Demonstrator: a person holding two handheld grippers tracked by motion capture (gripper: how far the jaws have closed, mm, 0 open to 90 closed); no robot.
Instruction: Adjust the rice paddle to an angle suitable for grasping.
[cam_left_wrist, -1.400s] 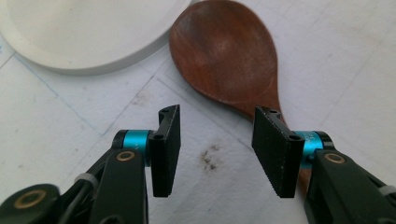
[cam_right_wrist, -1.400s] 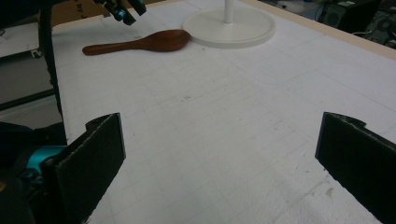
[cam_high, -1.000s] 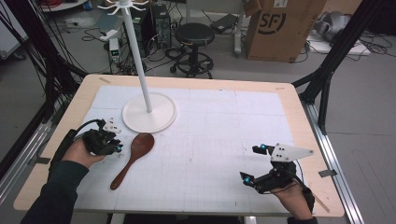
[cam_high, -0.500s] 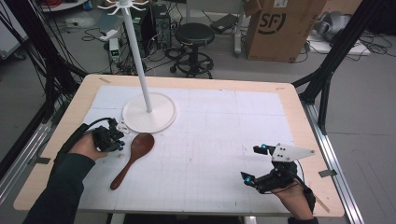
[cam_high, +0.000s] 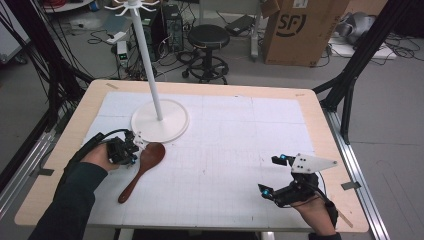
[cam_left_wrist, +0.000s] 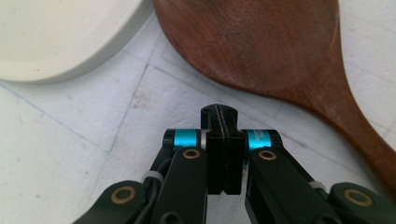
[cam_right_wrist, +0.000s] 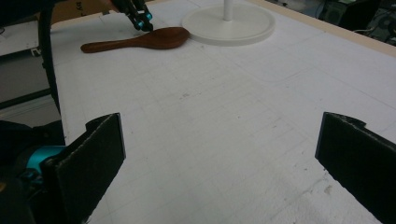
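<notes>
Left gripper (cam_high: 134, 148) jaws pressed together, empty, beside dark brown wooden rice spoon (cam_high: 145, 165) near table's left edge (cam_high: 60, 150). Reopen before straddling spoon. Right gripper (cam_high: 276, 176) spread wide, idle.

Lab — cable tangle (cam_high: 45, 55), rig frame (cam_high: 357, 60)
</notes>
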